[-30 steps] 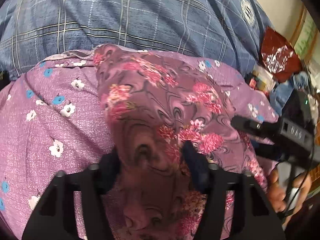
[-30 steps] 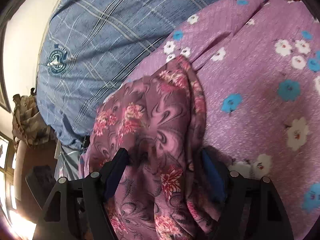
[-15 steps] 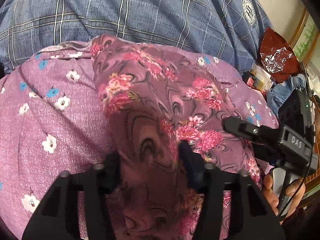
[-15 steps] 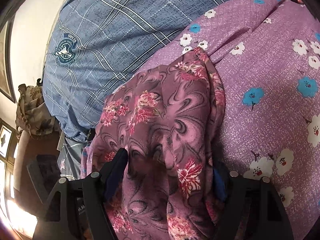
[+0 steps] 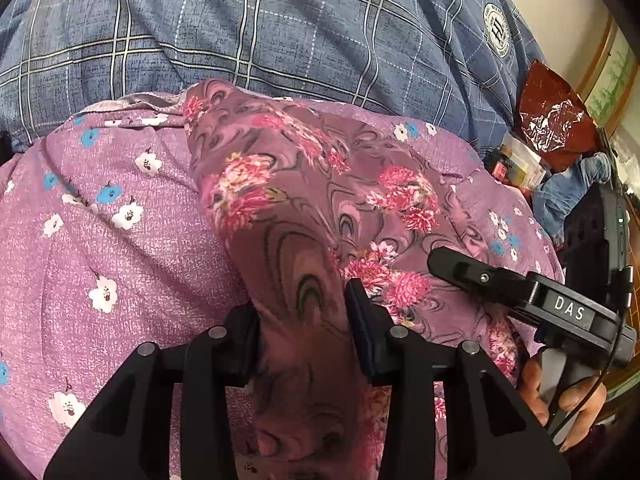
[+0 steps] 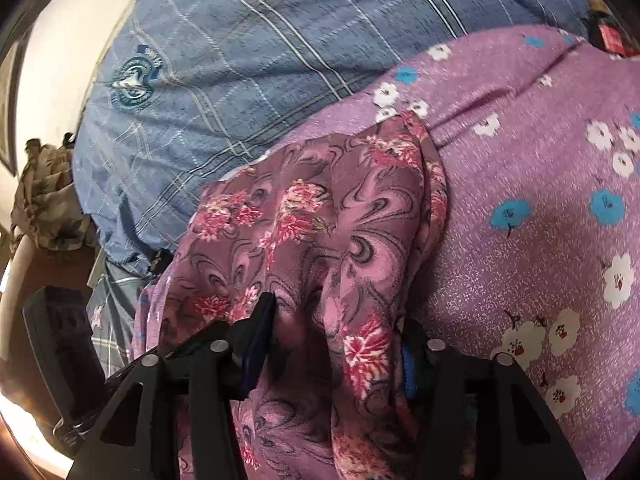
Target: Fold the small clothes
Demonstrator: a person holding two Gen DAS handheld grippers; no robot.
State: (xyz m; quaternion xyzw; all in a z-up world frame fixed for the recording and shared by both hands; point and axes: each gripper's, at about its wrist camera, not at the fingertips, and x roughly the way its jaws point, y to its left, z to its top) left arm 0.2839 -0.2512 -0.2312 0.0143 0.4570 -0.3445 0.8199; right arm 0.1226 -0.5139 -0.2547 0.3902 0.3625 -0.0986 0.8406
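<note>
The mauve garment [image 5: 304, 208] carries dark swirling lines and clusters of pink and red flowers. Under it, the lilac speckled sheet [image 5: 132, 264] is dotted with small white and bright blue blossoms. Beyond both, the blue checked cloth [image 5: 256, 28] shows a grid of white and dark stripes and a round white crest near its far right corner. The left claw [image 5: 304, 332] and right claw [image 6: 336, 356] are black.

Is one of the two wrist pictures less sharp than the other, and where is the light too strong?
Left wrist view: sharp; the floral garment and the plaid blanket show fine weave. Right wrist view: softer, motion-smeared on the blanket and the purple flowered sheet; overexposed glare in the lower left corner.
</note>
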